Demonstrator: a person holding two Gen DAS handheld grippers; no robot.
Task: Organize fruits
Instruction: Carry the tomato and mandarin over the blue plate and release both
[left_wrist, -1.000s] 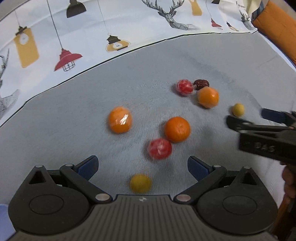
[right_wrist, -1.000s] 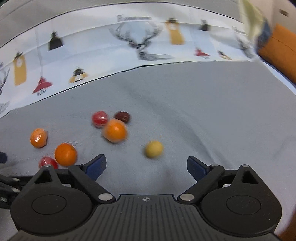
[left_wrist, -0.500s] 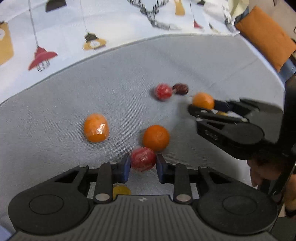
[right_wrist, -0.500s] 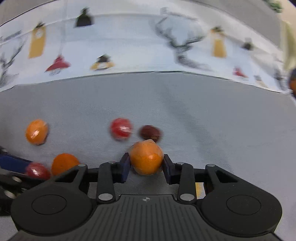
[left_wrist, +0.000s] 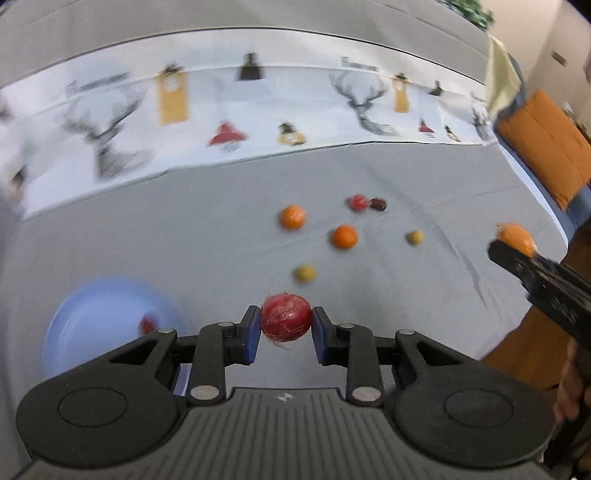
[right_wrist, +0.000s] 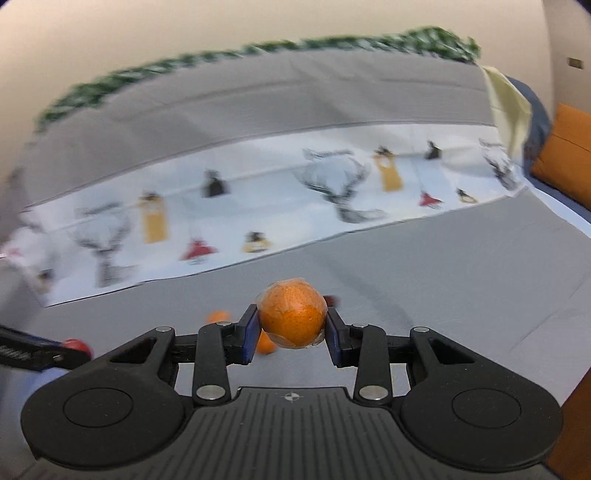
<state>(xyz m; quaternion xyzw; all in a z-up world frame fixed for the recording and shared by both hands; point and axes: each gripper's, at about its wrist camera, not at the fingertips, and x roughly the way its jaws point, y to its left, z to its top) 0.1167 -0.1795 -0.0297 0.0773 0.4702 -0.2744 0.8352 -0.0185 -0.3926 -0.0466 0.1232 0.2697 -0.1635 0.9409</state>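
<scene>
While its two blue pads are pressing on either side of a wrapped red fruit (left_wrist: 285, 322), the left gripper (left_wrist: 285, 325) is gripping that fruit above the gray cloth (left_wrist: 221, 236). Just to the near left, a pale blue plate (left_wrist: 99, 314) is sitting on the cloth, blurred, and something small and red (left_wrist: 147, 325) is lying in it near its right edge; what it is cannot be told. Farther out on the cloth, loose fruit is lying scattered: a small yellow one (left_wrist: 305, 273) nearest, then an orange (left_wrist: 345, 236) and a second small yellow one (left_wrist: 415, 237) to its right, another orange (left_wrist: 293, 217) farther left, and at the far side a red fruit (left_wrist: 357, 202) touching a dark brown one (left_wrist: 378, 204). Beyond them a white cloth printed with deer and lamps (left_wrist: 258, 110) is lying along the far edge.

At the right, the right gripper (right_wrist: 291, 325) is clamping a wrapped orange (right_wrist: 292, 313) between its pads, lifted clear of the cloth. In the left wrist view this gripper is reaching in from the right edge with the orange at its tip. An orange cushion (left_wrist: 546, 144) is sitting at the far right.
</scene>
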